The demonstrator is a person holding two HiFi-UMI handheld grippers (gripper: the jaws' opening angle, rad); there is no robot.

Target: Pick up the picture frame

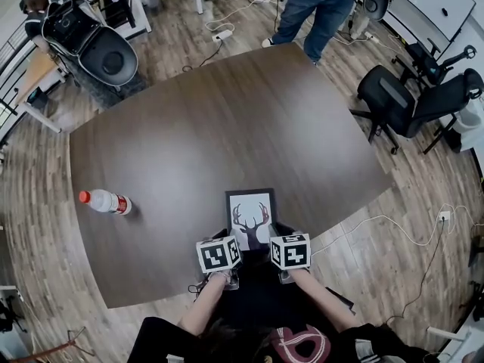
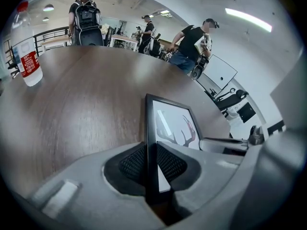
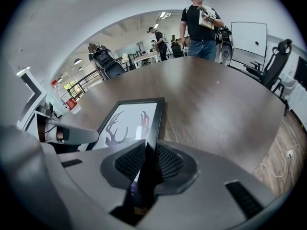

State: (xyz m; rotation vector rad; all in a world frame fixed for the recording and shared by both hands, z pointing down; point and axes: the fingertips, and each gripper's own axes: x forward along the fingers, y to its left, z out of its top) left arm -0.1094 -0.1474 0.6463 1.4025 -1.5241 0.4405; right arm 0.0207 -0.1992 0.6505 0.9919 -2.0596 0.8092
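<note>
A large, dark wooden table (image 1: 189, 127) with rounded corners filled most of the scene, seen from above by the person wearing the head camera. Office chairs (image 1: 401, 100) stood on the wooden floor to the far right, and a standing person (image 1: 314, 6) waited beyond the table's far edge, clear of the work.

The picture frame (image 1: 250, 206), black-edged with a deer-antler print facing up, lay near the table's near edge, directly in front of the wearer. That spot let both arms reach it without stretching.

The 2 grippers met the frame at its near end, 1 on each long side. The left gripper (image 2: 151, 164) had its jaws closed on the frame's left edge, the thin black rim standing between the ribbed pads (image 2: 132, 163). The right gripper (image 3: 146, 162) had its jaws clamped on the right edge in the same way. Holding 2 opposite edges probably kept the flat, thin frame level and stopped it swinging, and it kept the pads off the glass. Both grippers pointed steeply down, which suited a rim lying low on the table. Whether the frame had left the tabletop could not be told.

A clear plastic water bottle (image 1: 106, 201) with a red cap lay on its side well to the left, apart from the frame and out of the way.
</note>
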